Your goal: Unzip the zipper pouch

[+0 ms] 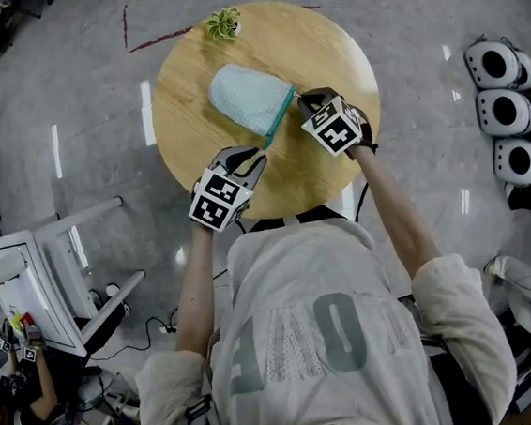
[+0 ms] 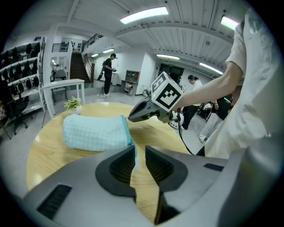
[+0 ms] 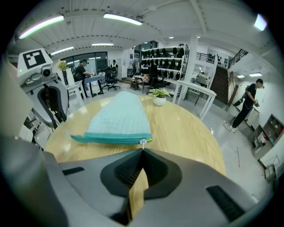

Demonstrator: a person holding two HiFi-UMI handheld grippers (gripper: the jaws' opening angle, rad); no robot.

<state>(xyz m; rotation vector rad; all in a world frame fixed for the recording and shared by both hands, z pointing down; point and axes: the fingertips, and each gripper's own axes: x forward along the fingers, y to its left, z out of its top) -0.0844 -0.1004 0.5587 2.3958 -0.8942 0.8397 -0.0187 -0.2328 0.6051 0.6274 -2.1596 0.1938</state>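
Observation:
A light blue zipper pouch (image 1: 246, 96) lies flat on the round wooden table (image 1: 186, 83). Its teal zipper (image 1: 279, 119) runs along the edge nearest me. In the right gripper view the small white zipper pull (image 3: 143, 142) sits at the zipper's right end and runs into my right gripper (image 3: 143, 150), whose jaws are shut on it. At the zipper's other end, my left gripper (image 2: 138, 150) is shut on the pouch's corner, with pale cloth showing between the pads. In the head view the left gripper (image 1: 261, 153) and right gripper (image 1: 299, 98) sit at opposite ends of the zipper.
A small potted plant (image 1: 223, 23) stands at the table's far edge. On the floor are several white round objects (image 1: 505, 111) at the right and a white stand (image 1: 28, 288) at the left. People (image 2: 108, 73) stand far back in the room.

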